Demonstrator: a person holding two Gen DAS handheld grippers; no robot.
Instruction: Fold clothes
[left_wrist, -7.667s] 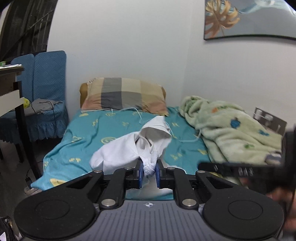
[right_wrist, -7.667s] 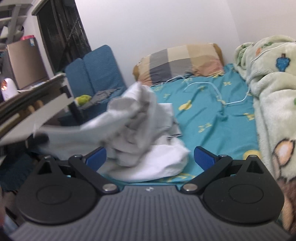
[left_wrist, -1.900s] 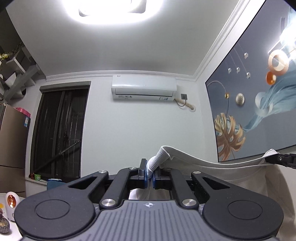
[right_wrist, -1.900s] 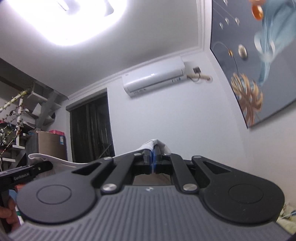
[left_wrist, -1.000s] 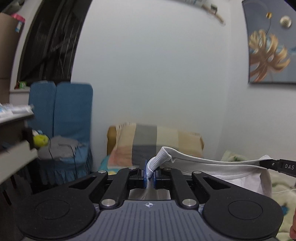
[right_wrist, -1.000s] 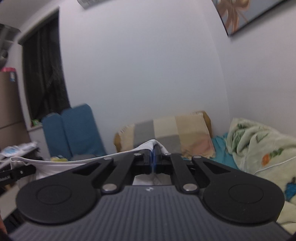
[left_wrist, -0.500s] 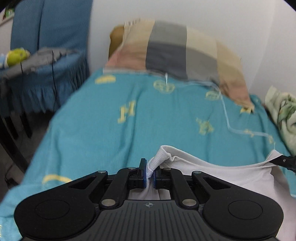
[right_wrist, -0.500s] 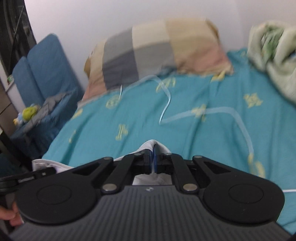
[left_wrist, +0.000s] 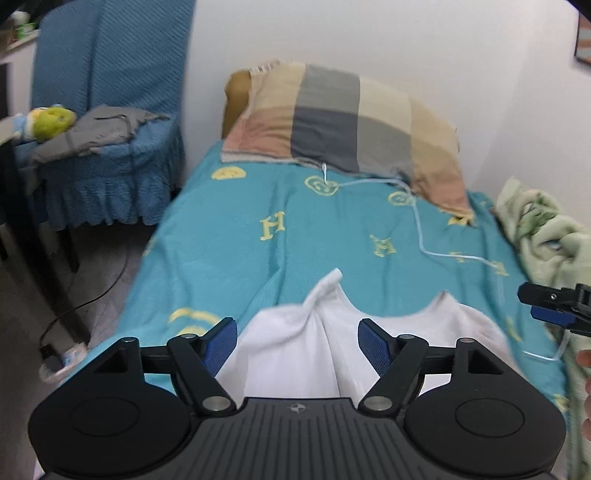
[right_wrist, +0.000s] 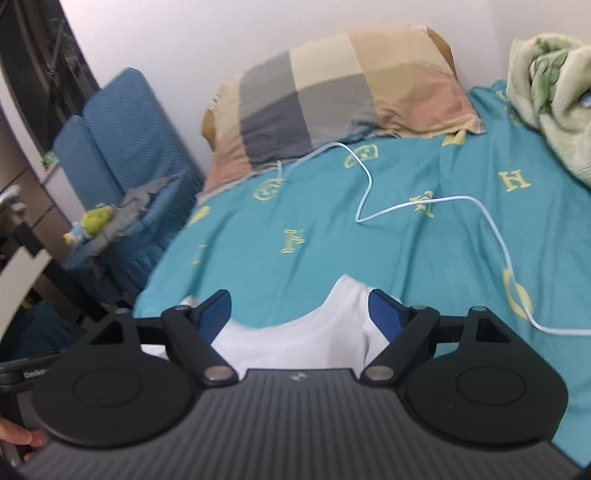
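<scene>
Two tongs: both stand wide open with nothing between the blue pads; left tongs, right tongs.
Garment: a white garment lies on the near end of the bed, below and between the spread fingers of each tool.
Look of the garment: plain white; its far edge dips in a curved neckline between two raised points, the left one peaked; a soft fold runs down the middle.
Bed: teal sheet with yellow letter prints, a checked pillow at the head, a thin white cable trailing across.
Hidden: the tool bodies cover the garment's near part, so its full shape cannot be told.
Hard to make out: the cloth's edges are blurred; a pale green blanket is cut off at the right edge.
</scene>
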